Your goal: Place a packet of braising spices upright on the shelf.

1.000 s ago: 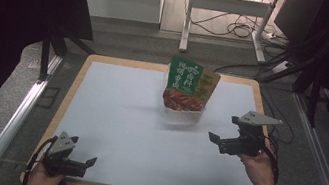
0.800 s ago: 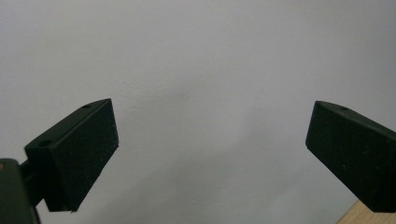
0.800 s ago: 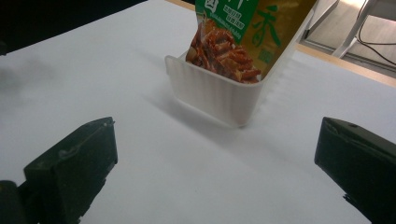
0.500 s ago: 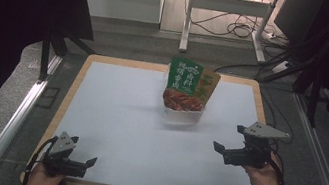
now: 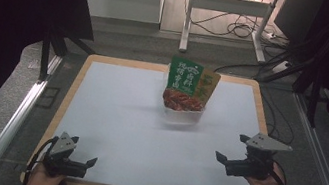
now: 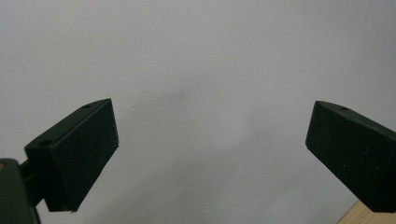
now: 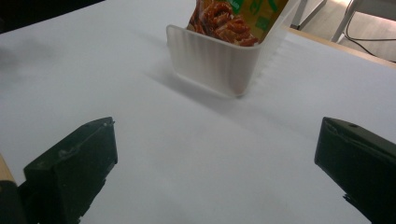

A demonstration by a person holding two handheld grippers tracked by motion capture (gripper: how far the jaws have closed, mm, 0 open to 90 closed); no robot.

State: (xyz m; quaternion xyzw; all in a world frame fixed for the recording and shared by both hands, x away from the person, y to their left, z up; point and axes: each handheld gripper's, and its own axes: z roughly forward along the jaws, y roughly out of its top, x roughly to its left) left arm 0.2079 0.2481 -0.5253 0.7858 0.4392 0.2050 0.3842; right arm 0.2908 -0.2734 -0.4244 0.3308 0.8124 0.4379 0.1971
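A translucent white bin (image 5: 183,114) (image 7: 219,63) stands on the white table top toward the back middle. Green and red snack packets (image 5: 184,84) (image 7: 233,16) stand upright in it. My right gripper (image 5: 226,161) (image 7: 215,172) hovers near the front right, open, with nothing between its jaws, pointing left toward the bin. Held by a hand at the front left corner, my left gripper (image 5: 87,165) (image 6: 210,144) is open and empty over bare white surface.
The white work surface (image 5: 123,116) has a wooden border (image 5: 71,92). Metal rails (image 5: 16,118) run along both sides of the table. Table legs and cables (image 5: 243,32) lie on the floor beyond the far edge.
My right gripper has drawn back from near the bin toward the front right of the table. The left gripper has stayed in place.
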